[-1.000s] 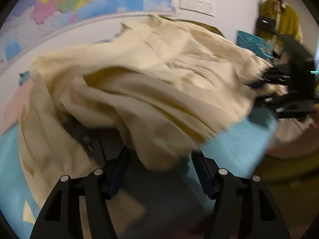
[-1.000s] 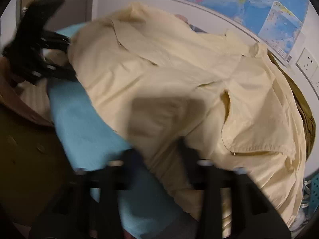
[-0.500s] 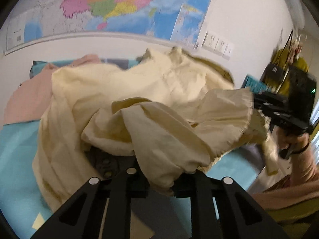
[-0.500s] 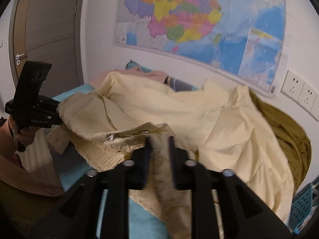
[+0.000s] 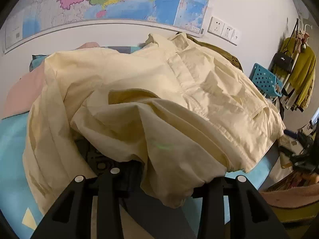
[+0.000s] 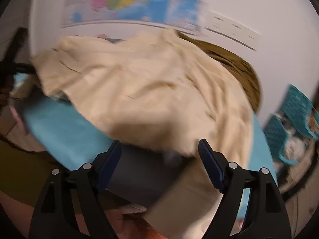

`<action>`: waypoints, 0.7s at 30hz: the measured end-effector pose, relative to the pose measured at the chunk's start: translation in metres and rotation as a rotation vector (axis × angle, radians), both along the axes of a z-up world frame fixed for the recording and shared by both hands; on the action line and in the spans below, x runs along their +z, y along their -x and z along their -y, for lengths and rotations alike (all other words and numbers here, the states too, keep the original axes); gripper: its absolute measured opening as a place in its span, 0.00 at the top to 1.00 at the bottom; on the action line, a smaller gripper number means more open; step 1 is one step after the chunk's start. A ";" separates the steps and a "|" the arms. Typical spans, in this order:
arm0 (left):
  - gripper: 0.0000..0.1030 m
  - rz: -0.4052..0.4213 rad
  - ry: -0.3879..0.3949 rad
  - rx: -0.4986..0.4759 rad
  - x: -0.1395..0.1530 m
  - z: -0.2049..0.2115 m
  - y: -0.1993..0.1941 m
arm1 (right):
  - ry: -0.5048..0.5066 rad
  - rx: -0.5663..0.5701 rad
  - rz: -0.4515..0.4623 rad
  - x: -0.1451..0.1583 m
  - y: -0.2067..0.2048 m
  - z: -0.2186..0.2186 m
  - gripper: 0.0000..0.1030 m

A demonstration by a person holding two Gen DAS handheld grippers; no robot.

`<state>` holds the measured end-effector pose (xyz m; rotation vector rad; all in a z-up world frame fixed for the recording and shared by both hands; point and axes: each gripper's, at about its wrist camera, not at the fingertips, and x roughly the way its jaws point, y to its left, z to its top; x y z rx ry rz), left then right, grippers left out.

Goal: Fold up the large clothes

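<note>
A large cream jacket point(image 5: 179, 91) lies spread and rumpled on the light blue bedsheet point(image 5: 12, 139). One thick fold of it hangs between the fingers of my left gripper point(image 5: 171, 173) and drapes over the right finger. The jaws are opening, and I see a dark gap between the left pad and the cloth. In the blurred right wrist view, my right gripper point(image 6: 159, 141) is opening wide at the near hem of the jacket point(image 6: 151, 91), with nothing pinched. The left gripper point(image 6: 12, 69) shows as a dark shape at the left edge.
An olive garment point(image 5: 223, 49) lies behind the jacket by the wall, and a pink garment point(image 5: 22, 91) lies at the far left. A blue perforated basket point(image 5: 265, 79) and a rack with a yellow-green coat point(image 5: 301, 69) stand to the right. A map covers the wall.
My right gripper has let go of the jacket hem and opened wide, swinging along the bed edge. The hem has dropped flat. My left gripper's jaws, shut on the fold, have parted.
</note>
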<state>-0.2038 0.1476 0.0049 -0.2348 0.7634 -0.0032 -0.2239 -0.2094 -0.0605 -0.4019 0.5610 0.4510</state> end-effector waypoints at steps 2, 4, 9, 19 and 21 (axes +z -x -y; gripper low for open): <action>0.65 0.002 0.008 0.001 0.001 -0.002 0.000 | 0.047 -0.037 0.041 -0.012 -0.002 -0.001 0.23; 0.64 -0.005 0.021 0.011 0.000 -0.006 0.001 | 0.075 -0.049 0.047 -0.023 -0.009 -0.003 0.24; 0.61 -0.024 -0.008 0.019 -0.008 -0.005 0.004 | 0.046 -0.048 0.121 -0.020 -0.033 -0.011 0.45; 0.94 -0.001 0.252 0.070 0.038 -0.054 0.015 | -0.656 0.153 -0.193 0.092 -0.052 0.082 0.94; 0.94 -0.001 0.306 0.050 0.056 -0.065 0.024 | -0.658 0.172 -0.229 0.104 -0.045 0.094 0.94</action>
